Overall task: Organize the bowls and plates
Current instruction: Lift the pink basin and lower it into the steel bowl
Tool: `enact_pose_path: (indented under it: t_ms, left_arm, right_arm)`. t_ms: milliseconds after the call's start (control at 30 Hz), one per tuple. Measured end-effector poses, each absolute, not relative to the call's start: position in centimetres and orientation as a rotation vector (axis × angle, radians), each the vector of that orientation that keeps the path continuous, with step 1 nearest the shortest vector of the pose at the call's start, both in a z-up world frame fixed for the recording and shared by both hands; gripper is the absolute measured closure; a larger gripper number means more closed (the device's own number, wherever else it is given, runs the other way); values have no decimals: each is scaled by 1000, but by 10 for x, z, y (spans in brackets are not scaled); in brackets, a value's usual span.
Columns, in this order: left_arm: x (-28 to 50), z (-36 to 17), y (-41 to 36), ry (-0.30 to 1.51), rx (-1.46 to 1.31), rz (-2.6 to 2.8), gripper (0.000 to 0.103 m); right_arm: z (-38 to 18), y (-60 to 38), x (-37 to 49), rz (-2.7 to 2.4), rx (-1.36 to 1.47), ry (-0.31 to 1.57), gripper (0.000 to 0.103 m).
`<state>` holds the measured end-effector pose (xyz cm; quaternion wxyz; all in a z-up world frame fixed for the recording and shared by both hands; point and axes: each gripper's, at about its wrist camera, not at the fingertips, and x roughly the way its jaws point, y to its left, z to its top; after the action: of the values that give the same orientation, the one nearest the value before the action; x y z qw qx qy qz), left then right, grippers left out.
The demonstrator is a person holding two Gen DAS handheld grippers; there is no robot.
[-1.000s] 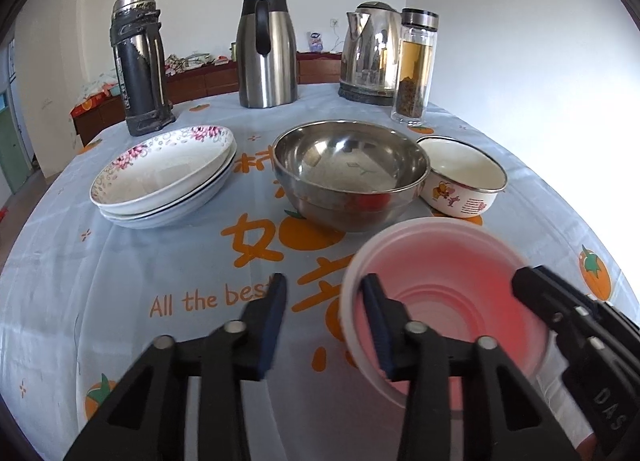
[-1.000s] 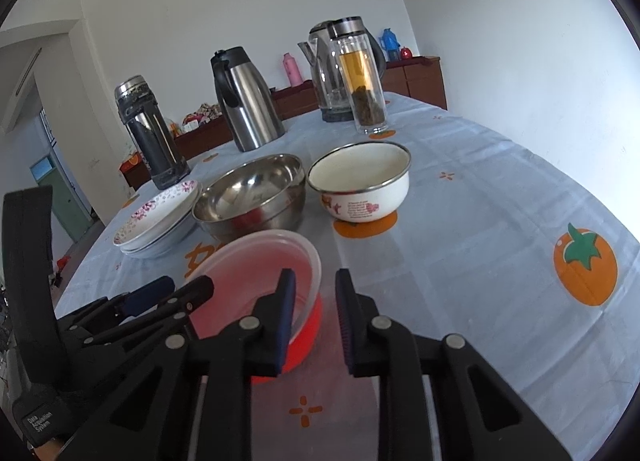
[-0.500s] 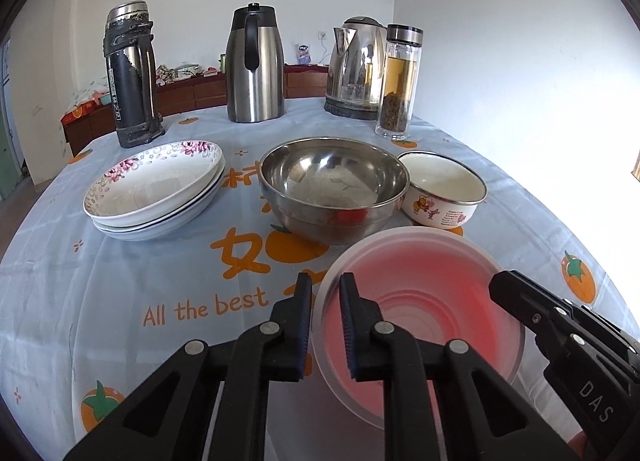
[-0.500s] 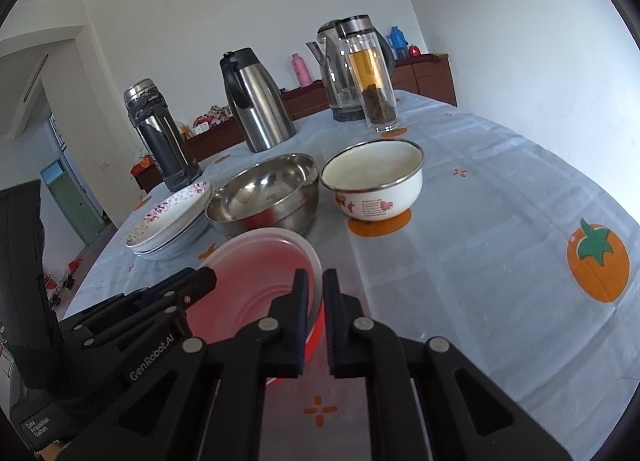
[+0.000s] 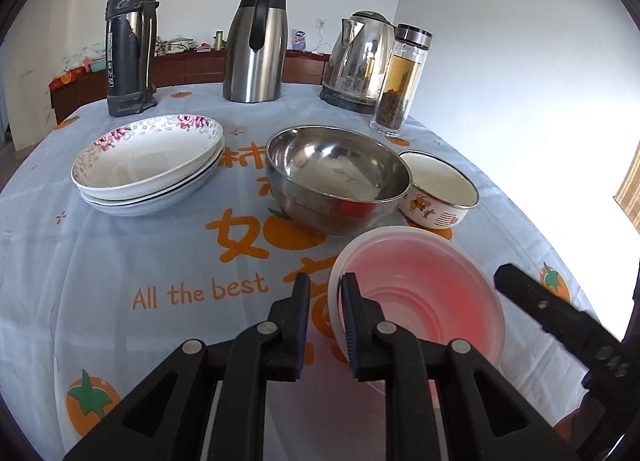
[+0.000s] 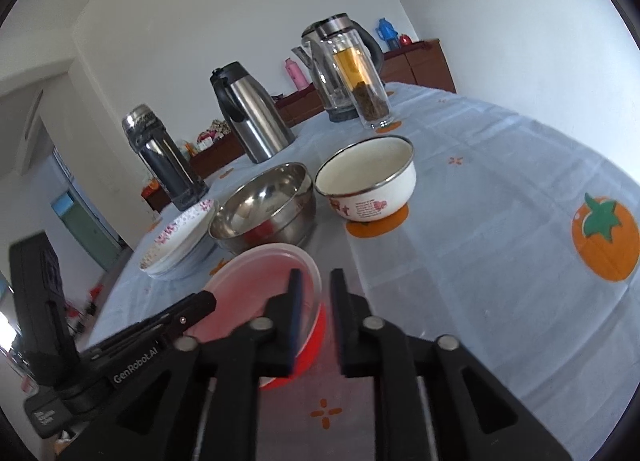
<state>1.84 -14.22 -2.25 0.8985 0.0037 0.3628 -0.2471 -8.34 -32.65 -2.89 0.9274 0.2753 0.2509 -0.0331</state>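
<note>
I am holding the left gripper with its jaws narrowly apart. They have just been easing open, and the near-left rim of the pink bowl is standing between them: the inner pad is against the rim, the outer one just clear. The right gripper is straddling the opposite rim, its jaws having just been opening too, with a plain gap on both sides.

The left view is giving me the "All the best" print on the tablecloth and the full stack of plates toward the table's left edge. The right view is showing what the left is hiding: the bowl's red underside and a doorway beyond the table.

The pink bowl is sitting at the table's near edge. The steel bowl is lying just behind it, with the enamel bowl just beside that on the right.
</note>
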Motion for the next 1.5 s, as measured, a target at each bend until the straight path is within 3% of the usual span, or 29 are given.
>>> enact_pose_path:
  t_ms: [33, 133, 167, 200, 233, 267, 333, 367, 400, 433, 600, 1000, 1500]
  left_arm:
    - [18, -23, -143, 752, 14, -509, 83]
    - [18, -23, -144, 757, 4, -537, 81]
    - [18, -23, -143, 763, -5, -553, 77]
    - [18, -24, -143, 772, -10, -567, 64]
    - [18, -25, -145, 782, -8, -575, 53]
    - [17, -26, -147, 784, -1, -576, 52]
    - [14, -26, -150, 776, 24, -569, 52]
    - [12, -25, -151, 762, 40, -553, 52]
    - [11, -24, -152, 749, 53, -539, 59]
    - [10, -24, -152, 745, 60, -535, 74]
    - [17, -26, -147, 766, 31, -530, 89]
    - [13, -7, -138, 711, -21, -529, 90]
    - [63, 61, -141, 582, -102, -462, 90]
  right_arm:
    - [-29, -328, -84, -65, 578, 511, 53]
    - [-29, -328, -83, -50, 582, 516, 53]
    - [-29, -325, -82, -45, 574, 520, 53]
    - [-29, -322, -80, -36, 558, 529, 54]
    - [-29, -318, -78, -31, 539, 542, 59]
    - [-30, -315, -76, -32, 522, 554, 63]
    - [-34, -306, -70, -32, 468, 598, 89]
    - [-35, -303, -67, -31, 449, 616, 90]
    - [-36, -300, -67, -28, 434, 621, 93]
    - [-35, -298, -67, -28, 420, 616, 95]
    - [-32, -299, -73, -59, 399, 578, 95]
    - [-13, -296, -72, -41, 393, 534, 96]
    - [44, -298, -15, -23, 318, 441, 96]
